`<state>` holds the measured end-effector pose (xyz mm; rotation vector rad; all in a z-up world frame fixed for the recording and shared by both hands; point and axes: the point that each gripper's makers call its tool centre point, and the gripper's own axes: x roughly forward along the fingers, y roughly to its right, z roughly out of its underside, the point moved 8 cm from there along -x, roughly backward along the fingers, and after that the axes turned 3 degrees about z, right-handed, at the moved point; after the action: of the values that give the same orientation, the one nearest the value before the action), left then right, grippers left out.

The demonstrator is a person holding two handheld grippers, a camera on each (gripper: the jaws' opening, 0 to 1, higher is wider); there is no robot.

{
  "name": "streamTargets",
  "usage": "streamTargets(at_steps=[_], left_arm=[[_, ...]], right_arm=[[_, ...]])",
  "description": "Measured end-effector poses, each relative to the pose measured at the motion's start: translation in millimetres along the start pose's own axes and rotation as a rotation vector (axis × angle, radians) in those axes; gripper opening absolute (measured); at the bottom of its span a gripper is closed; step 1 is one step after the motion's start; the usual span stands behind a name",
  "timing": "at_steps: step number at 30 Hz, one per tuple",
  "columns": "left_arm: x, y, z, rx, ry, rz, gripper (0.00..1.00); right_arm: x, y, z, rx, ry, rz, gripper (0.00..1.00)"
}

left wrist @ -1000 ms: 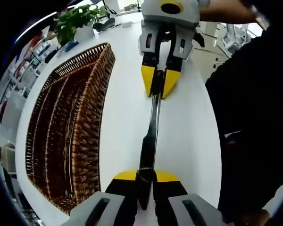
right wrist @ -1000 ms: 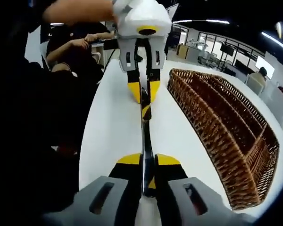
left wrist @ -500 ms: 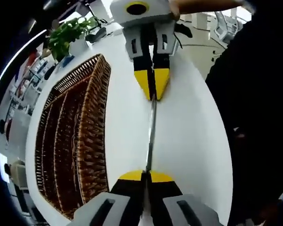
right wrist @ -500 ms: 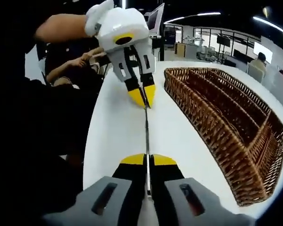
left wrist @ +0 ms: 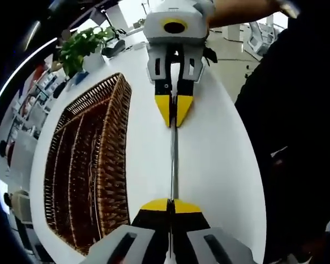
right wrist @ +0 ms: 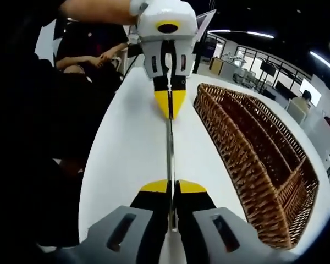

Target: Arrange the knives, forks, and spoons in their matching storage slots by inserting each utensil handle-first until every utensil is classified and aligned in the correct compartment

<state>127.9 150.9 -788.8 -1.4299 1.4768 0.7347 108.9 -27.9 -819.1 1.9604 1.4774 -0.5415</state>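
A thin metal utensil (left wrist: 174,159) hangs level above the white table, seen edge-on, and its kind cannot be told. My left gripper (left wrist: 172,202) is shut on its near end. My right gripper (left wrist: 173,118) faces it and is shut on the far end. In the right gripper view the same utensil (right wrist: 169,148) runs from my right gripper (right wrist: 172,184) to my left gripper (right wrist: 169,110). Both ends are hidden between the yellow fingertips. A long brown wicker basket (left wrist: 113,165) with lengthwise slots lies beside the utensil; it also shows in the right gripper view (right wrist: 247,148).
The white table (left wrist: 220,165) stretches under both grippers. A potted green plant (left wrist: 82,44) stands past the basket's far end. A person in dark clothes (left wrist: 297,137) stands close along the table's edge. Other people sit at a desk (right wrist: 93,52) behind.
The utensil has rolled from showing its flat side to edge-on while both grippers kept hold of its ends. Both views have shifted a little with the hands.
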Motion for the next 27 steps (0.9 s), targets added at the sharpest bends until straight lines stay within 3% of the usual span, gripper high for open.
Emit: streamTargets(at_steps=[11,19,22,27], left_arm=[[-5.5,0.5,-2.9,0.026,0.016,-0.024,0.00],[-7.6,4.8,-3.2,-0.003,0.035,-0.004,0.00],[-6.3,4.3,-3.1,-0.015,0.035,-0.042,0.01],[-9.3,-2.7,-2.9,-0.086,0.104,-0.100,0.09]], right_arm=[[6.6,1.1,-3.5,0.005,0.012,-0.021,0.02],[5.8,-6.2,-6.9,0.017,-0.004,-0.022,0.00],[2.1,-4.8,-9.0,-0.004,-0.008,-0.006,0.00],[-6.9,1.3,-13.2,-0.063,-0.025,0.016,0.00]])
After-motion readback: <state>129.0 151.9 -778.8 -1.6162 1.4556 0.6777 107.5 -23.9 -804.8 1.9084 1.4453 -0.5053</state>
